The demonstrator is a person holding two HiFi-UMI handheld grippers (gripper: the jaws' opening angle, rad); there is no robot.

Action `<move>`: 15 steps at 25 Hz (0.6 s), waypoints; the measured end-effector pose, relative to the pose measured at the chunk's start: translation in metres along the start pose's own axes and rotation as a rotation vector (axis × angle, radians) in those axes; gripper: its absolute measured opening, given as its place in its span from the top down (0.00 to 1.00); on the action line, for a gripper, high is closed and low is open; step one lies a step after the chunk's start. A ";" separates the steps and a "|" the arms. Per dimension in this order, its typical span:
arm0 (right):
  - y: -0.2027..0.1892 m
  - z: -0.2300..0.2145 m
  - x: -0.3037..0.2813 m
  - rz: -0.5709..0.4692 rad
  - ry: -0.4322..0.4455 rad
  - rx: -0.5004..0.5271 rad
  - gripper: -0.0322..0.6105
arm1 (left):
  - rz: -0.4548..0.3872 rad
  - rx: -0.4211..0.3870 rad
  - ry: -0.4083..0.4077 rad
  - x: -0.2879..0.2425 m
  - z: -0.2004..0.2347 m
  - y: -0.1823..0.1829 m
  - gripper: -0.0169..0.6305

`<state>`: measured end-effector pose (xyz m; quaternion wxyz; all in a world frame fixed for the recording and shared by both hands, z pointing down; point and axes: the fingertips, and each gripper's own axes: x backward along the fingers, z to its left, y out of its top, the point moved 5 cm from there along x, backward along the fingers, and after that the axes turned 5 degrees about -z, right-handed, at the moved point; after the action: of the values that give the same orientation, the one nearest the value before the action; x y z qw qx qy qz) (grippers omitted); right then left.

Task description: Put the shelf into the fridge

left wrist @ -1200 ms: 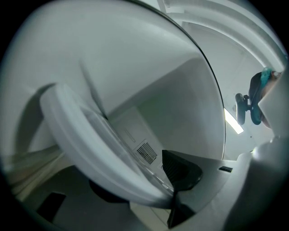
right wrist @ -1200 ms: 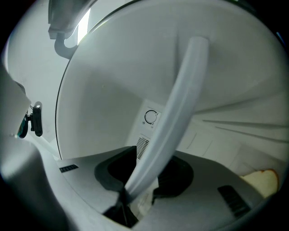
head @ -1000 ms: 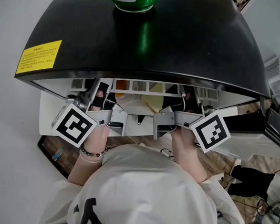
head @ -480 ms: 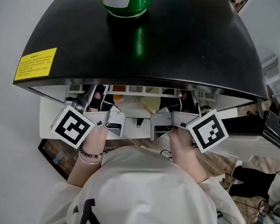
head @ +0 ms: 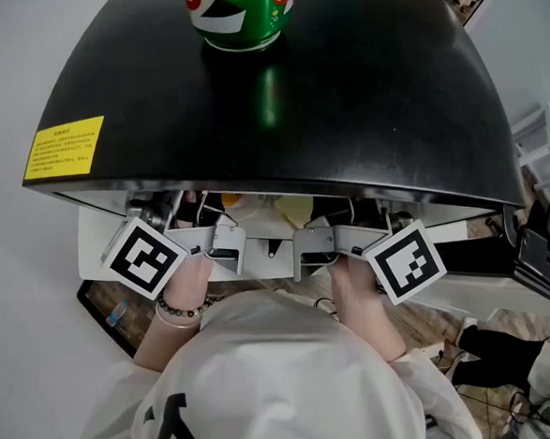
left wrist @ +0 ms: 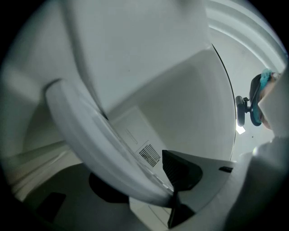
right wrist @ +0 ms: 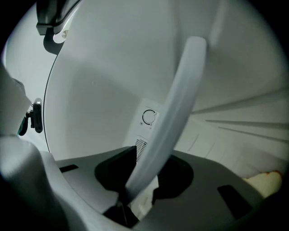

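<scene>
While the person bends over the fridge (head: 359, 98), two grippers reach under the front edge of its black top and into the white inside. Each one carries a single marker cube, so two cubes show in the head view.

The left gripper (head: 200, 220) is clamped on the shelf (left wrist: 90, 135). In the left gripper view (left wrist: 174, 189), one thick white bar of the shelf runs from the upper left down between the two dark jaws, which pinch it at its lower end. Behind the bar, one barcode label (left wrist: 150, 155) sits on the fridge's inner wall.

The right gripper (head: 349, 230) likewise grips the shelf. In the right gripper view (right wrist: 135, 185), one white bar (right wrist: 171, 117) rises tilted from between the two jaws, which press on it from both sides. One round dial (right wrist: 149, 116) shows on the back wall just beside the bar, and one pale yellow thing (right wrist: 266, 180) lies at the lower right; what it is cannot be told.

On the fridge's top, one green drink container (head: 238, 10) stands upright near the far edge, and one yellow label (head: 64, 148) sits at the front left corner. One beaded bracelet (head: 180, 308) circles the left wrist.
</scene>
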<state>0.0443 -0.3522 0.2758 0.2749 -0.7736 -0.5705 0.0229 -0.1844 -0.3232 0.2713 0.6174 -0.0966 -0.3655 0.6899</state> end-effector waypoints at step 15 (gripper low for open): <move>0.000 -0.002 -0.005 -0.008 -0.002 0.002 0.77 | -0.024 0.012 0.002 -0.005 0.002 -0.001 0.64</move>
<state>0.0434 -0.3576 0.2756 0.2750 -0.7712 -0.5737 0.0232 -0.1838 -0.3282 0.2715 0.6267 -0.0890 -0.3618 0.6845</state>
